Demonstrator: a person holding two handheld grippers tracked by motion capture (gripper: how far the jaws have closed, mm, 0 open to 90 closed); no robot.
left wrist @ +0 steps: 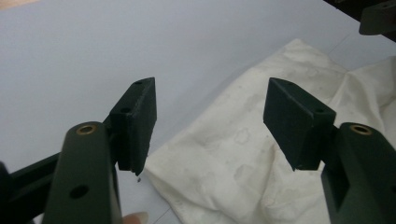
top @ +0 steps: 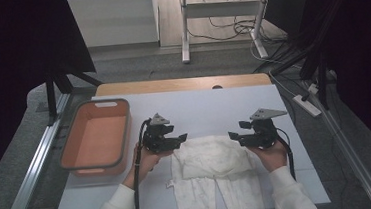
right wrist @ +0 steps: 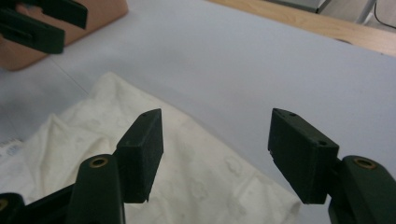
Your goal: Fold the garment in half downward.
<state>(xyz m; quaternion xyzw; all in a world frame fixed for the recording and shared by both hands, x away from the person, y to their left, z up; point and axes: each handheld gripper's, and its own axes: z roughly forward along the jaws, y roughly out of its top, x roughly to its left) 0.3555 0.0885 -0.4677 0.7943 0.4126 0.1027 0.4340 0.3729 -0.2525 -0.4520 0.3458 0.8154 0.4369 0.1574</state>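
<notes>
Right now your left gripper (top: 180, 137) hovers at the left edge of the cream garment (top: 213, 165), and your right gripper (top: 233, 136) hovers at its right edge, the two facing each other across the cloth. In the left gripper view your left gripper (left wrist: 210, 121) has its jaws spread wide, nothing between them; the garment (left wrist: 243, 154) lies below and past the gap, and the jaws touch none of it that you can see. In the right gripper view your right gripper (right wrist: 215, 149) is just as wide open and empty, with the cloth (right wrist: 187, 177) beneath the gap. The garment lies folded near the front middle of the white bench (top: 204, 108), its two legs trailing toward you over the near edge. An orange basket (top: 78, 163) stands on the bench to your left, well apart from the cloth.
</notes>
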